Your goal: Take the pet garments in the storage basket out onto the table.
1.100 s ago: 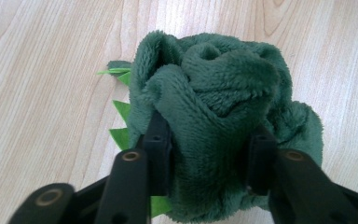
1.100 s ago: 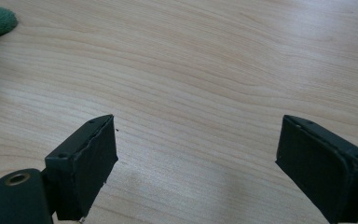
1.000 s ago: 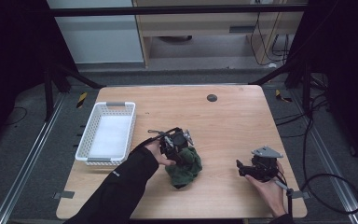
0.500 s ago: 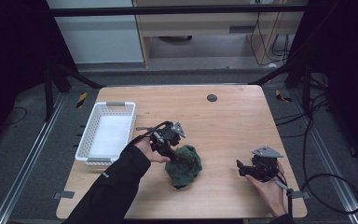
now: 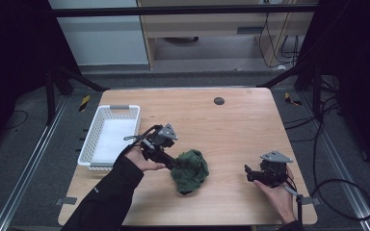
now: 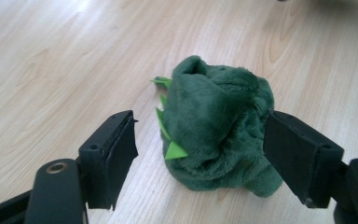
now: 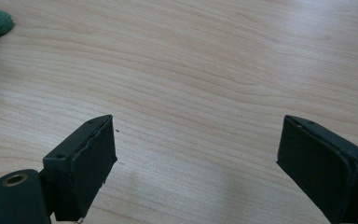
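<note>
Between left tongs (image 6: pixel 200 154), green plush (image 6: pixel 216 128), light spikes visible close-up

Fuzzy green plush toy (image 6: pixel 219 130), pale wood-grain table (image 5: pixel 250 125) — smooth, white plastic basket (image 5: pixel 92 139)

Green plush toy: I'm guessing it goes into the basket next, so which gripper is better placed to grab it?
Left. The left gripper already has its open jaws either side of the green plush toy. The right gripper sits apart over bare table, farther from the white basket.
</note>
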`<control>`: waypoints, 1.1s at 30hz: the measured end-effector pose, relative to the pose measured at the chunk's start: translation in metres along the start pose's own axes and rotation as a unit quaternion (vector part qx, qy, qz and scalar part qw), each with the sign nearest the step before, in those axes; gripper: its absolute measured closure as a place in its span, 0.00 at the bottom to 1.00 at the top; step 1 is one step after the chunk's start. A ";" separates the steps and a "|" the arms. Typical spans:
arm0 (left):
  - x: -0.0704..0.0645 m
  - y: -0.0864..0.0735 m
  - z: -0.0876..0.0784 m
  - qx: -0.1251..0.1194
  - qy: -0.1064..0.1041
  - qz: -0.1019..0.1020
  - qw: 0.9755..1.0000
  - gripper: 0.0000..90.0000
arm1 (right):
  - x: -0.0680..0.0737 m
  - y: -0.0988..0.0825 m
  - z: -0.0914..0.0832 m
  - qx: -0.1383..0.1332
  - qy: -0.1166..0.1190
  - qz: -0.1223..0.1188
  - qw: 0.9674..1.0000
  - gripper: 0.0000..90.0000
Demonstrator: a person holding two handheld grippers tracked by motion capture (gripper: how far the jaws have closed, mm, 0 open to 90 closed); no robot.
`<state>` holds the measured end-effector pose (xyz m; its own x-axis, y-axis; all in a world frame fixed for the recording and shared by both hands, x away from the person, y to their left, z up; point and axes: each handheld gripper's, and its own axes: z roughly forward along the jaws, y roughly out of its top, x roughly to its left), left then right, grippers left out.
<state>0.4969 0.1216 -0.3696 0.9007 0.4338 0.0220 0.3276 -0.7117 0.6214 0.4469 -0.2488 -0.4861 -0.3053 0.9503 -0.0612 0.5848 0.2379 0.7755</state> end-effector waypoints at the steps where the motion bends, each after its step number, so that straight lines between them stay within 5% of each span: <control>1: 0.001 -0.003 -0.003 -0.006 0.005 -0.007 1.000 0.27 | 0.000 0.000 0.000 0.000 0.000 0.001 1.000 0.13; 4: 0.001 -0.013 -0.010 -0.022 0.020 -0.023 0.999 0.27 | 0.000 0.000 0.000 0.000 0.000 0.002 1.000 0.13; 14: -0.003 -0.052 -0.029 -0.087 0.074 -0.084 0.990 0.29 | 0.000 0.000 0.000 -0.004 0.002 0.007 1.000 0.12; 16: -0.002 -0.061 -0.033 -0.099 0.089 -0.102 0.986 0.29 | 0.000 0.000 0.000 -0.004 0.003 0.008 1.000 0.12; 17: -0.002 -0.061 -0.033 -0.099 0.089 -0.102 0.986 0.30 | 0.000 0.000 0.000 -0.004 0.003 0.008 1.000 0.12; 18: -0.001 -0.070 -0.038 -0.109 0.102 -0.117 0.982 0.30 | 0.000 0.000 0.000 -0.004 0.003 0.008 1.000 0.12; 27: -0.005 -0.105 -0.046 -0.124 0.150 -0.153 0.969 0.41 | 0.001 0.001 -0.001 -0.007 0.004 0.009 1.000 0.12; 33: -0.012 -0.123 -0.051 -0.137 0.183 -0.173 0.958 0.52 | 0.000 0.001 -0.001 -0.008 0.003 0.014 1.000 0.12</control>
<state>0.4309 0.2319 -0.4070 0.5752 0.8178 0.0192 0.4563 -0.3403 0.8222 0.4462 -0.2486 -0.4848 -0.2948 0.9549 -0.0357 0.5814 0.2089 0.7864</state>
